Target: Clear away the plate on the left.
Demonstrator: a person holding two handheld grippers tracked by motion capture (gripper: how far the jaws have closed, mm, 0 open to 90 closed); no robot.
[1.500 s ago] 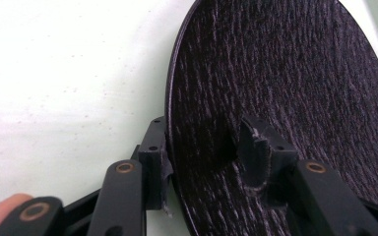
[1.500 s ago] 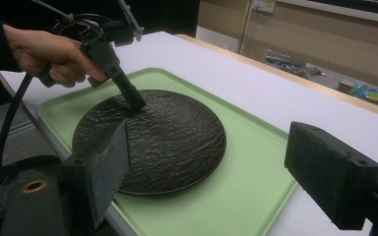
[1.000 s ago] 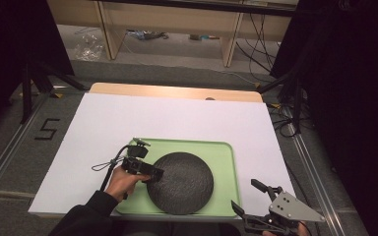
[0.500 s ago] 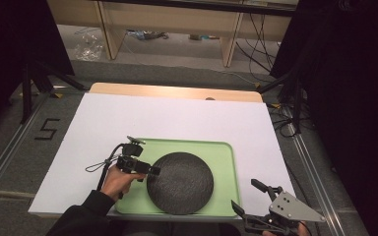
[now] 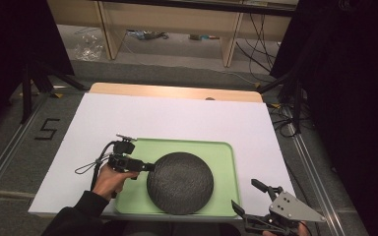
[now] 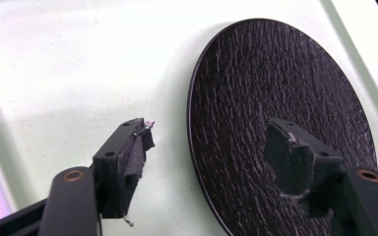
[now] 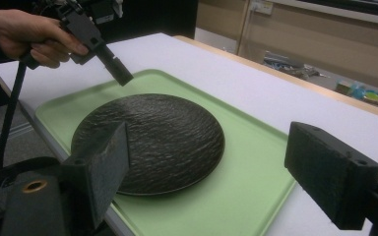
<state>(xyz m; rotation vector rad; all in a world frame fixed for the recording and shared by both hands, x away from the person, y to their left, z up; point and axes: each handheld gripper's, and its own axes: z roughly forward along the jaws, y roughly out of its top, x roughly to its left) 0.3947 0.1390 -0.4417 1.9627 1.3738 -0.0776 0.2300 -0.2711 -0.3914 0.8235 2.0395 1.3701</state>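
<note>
A round black textured plate (image 5: 179, 183) lies flat on a light green tray (image 5: 224, 152) near the table's front edge. My left gripper (image 5: 146, 167) is held in a hand at the plate's left rim and is open. In the left gripper view, the left gripper (image 6: 211, 157) has one pad over the tray (image 6: 78, 73) and the other over the plate (image 6: 285, 98), with nothing between them. My right gripper (image 5: 248, 196) is open off the tray's front right corner. From there the right gripper (image 7: 211, 167) looks across the plate (image 7: 152, 137) toward the left gripper (image 7: 120, 76).
A white sheet (image 5: 177, 118) covers the table, and a wooden edge (image 5: 177, 92) runs along the far side. The left gripper's cable (image 5: 91, 167) loops on the sheet left of the tray. Shelving and cables stand on the floor beyond the table.
The left hand and its gripper have drawn slightly to the left, back toward the plate's left rim. The right gripper has stayed where it was.
</note>
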